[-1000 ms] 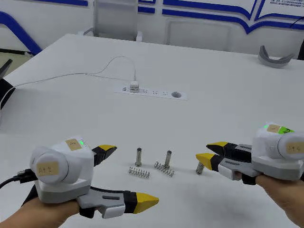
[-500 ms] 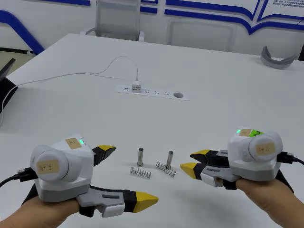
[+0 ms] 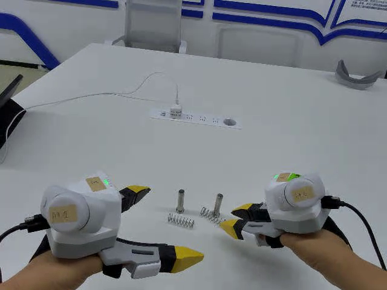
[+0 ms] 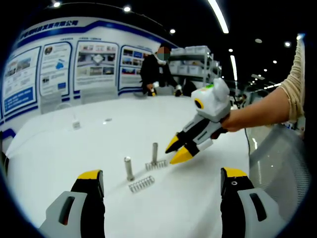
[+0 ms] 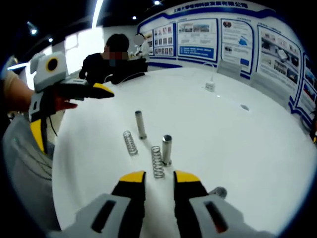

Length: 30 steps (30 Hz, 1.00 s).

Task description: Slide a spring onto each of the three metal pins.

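Spring [image 5: 157, 159] just ahead of right hand-held gripper [image 5: 159, 178], jaws slightly apart

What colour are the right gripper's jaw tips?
Yellow; the right gripper shows them best in the head view.

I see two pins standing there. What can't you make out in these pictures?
Likely third pin: right gripper view, only its top peeks past the jaw; bare or not, unclear.
Same spot, head view: covered by the right gripper.
Wall posters: left gripper view, text too small.
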Each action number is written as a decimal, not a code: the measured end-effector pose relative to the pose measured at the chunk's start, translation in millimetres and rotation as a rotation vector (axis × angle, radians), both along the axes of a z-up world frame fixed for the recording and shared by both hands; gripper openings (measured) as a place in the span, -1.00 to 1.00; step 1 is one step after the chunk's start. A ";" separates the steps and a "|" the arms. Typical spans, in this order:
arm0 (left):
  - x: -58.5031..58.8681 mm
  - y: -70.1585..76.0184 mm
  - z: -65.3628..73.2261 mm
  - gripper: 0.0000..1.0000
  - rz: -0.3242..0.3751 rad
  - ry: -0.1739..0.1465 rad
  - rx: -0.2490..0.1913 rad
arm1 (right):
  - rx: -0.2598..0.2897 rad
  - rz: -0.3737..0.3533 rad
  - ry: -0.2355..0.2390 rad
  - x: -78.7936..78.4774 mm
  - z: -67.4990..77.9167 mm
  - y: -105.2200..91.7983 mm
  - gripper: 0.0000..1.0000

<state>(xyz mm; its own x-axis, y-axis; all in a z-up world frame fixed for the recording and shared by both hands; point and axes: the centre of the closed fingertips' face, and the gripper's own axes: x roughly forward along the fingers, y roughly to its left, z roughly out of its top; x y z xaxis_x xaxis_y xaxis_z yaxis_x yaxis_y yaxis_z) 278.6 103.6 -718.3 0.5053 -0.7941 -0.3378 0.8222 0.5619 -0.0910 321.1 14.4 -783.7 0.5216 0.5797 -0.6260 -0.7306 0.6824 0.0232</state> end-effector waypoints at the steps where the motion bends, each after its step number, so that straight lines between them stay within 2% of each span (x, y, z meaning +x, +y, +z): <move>1: 0.2 0.1 0.0 0.99 0.001 -0.001 0.000 | -0.003 -0.001 0.004 0.2 -1.3 0.4 -0.54; 9: -1.3 0.0 -1.5 0.99 -0.003 0.002 0.003 | -0.023 -0.003 0.041 0.9 -13.9 1.8 -0.56; 22: -3.6 -0.8 -0.9 0.99 -0.013 -0.010 -0.002 | -0.031 0.022 0.038 1.6 -15.5 11.3 -0.65; 30: -4.0 -0.4 -0.3 0.92 -0.019 -0.017 -0.007 | -0.040 0.026 0.037 2.9 -15.9 12.1 -0.67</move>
<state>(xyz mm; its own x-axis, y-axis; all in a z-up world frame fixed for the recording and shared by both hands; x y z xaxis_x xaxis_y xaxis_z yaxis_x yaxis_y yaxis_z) 274.7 103.2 -718.6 0.4961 -0.8056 -0.3240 0.8340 0.5459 -0.0805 324.0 26.5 -799.6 0.4830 0.5670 -0.6673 -0.7470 0.6644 0.0239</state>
